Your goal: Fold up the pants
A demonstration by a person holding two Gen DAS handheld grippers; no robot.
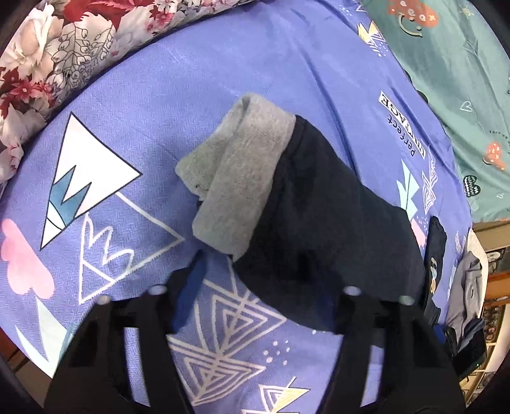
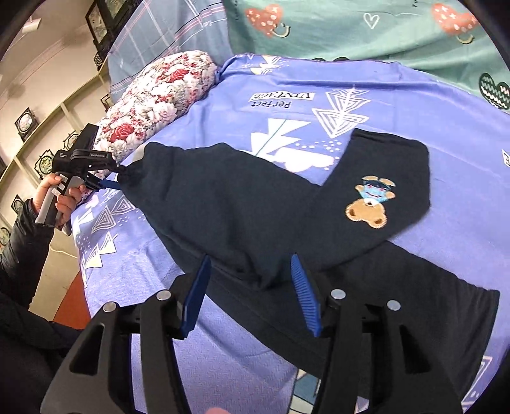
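Right gripper gapes open, angled downward; left gripper seemingly parted too.

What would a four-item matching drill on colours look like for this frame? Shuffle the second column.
Things:
1. pants
2. turned-out cuff lining
3. bear patch
4. far bedsheet

Colours:
A. teal
B. brown
C. dark navy
D. grey

Pairs: 1-C, 2-D, 3-B, 4-A
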